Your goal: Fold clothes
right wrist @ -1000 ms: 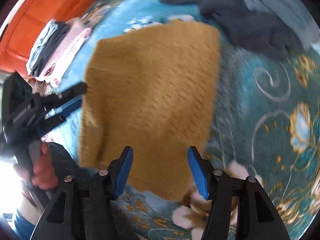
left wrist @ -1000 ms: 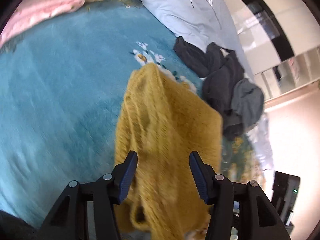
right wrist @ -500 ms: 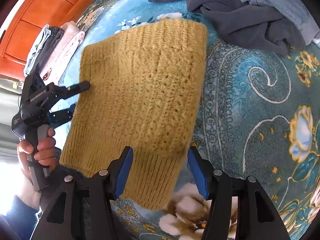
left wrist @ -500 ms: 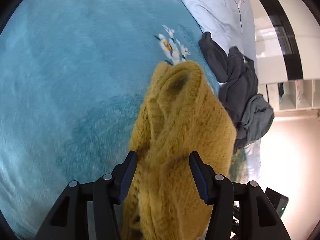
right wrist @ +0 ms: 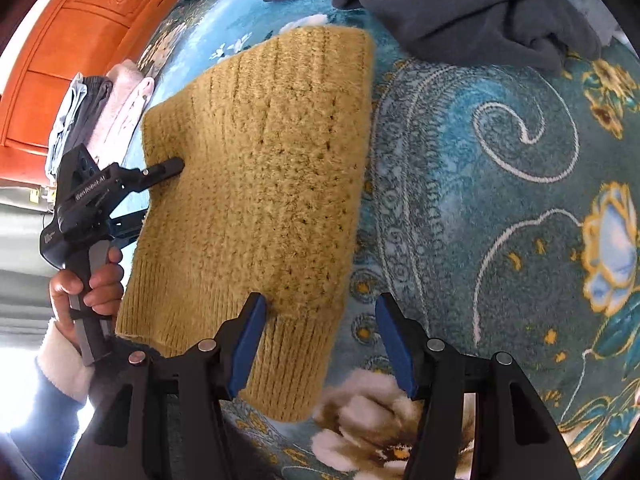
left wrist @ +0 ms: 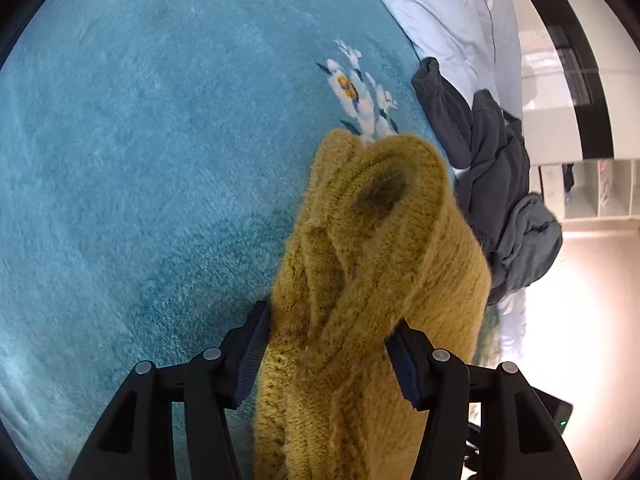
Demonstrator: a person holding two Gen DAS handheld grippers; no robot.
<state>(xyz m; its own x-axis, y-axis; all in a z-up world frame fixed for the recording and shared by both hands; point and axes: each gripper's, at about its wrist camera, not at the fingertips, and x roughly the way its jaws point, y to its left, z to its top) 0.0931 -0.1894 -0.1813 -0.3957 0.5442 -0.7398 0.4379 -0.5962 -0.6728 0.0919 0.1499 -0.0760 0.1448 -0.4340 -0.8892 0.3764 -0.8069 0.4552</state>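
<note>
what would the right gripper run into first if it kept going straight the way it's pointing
Most likely the ribbed hem corner of the mustard sweater, which lies between the open jaws of the right gripper, with the teal floral blanket just to its right. Depth is hard to judge here.

White lettering runs along the side of the black plastic body of the left gripper (right wrist: 160,196), seen from the right wrist camera. It appears to read "GenRobot.AI", though the letters are small and slanted, so the exact spelling is uncertain. Lower on the same body, near the handle held in the person's left hand (right wrist: 86,284), sits a small pale mark or label too tiny to read. From the left wrist camera no writing can be read anywhere; a small green light glows on a dark device (left wrist: 560,416) at the lower right edge of the view, bearing no legible text.
</note>
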